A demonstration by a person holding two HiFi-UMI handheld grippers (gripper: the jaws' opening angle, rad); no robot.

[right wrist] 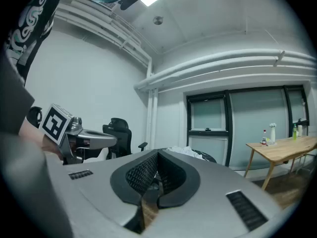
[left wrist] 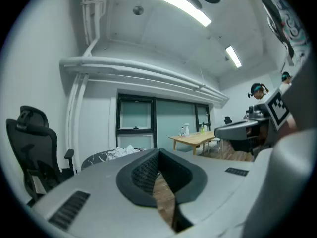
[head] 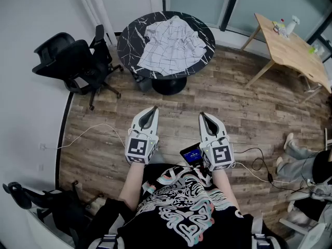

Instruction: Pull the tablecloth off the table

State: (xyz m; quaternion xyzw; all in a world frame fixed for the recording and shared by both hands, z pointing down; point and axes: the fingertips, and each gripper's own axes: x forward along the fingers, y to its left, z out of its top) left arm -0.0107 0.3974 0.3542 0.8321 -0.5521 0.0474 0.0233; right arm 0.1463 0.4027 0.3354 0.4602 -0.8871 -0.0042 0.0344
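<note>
A crumpled white checked tablecloth (head: 173,45) lies on a round black marble-patterned table (head: 129,40) at the far middle of the room. Both grippers are held close to the person's body, well short of the table. My left gripper (head: 151,109) is shut with nothing in it. My right gripper (head: 203,115) is shut and empty too. In the left gripper view the tablecloth (left wrist: 121,151) shows small above the jaws, and in the right gripper view the cloth (right wrist: 185,150) peeks over the jaws on the table (right wrist: 210,157).
A black office chair (head: 72,61) stands left of the table by the white wall. A wooden table (head: 290,48) with bottles is at the far right. Cables (head: 88,134) run across the wood floor. Another person's legs (head: 301,154) show at the right edge.
</note>
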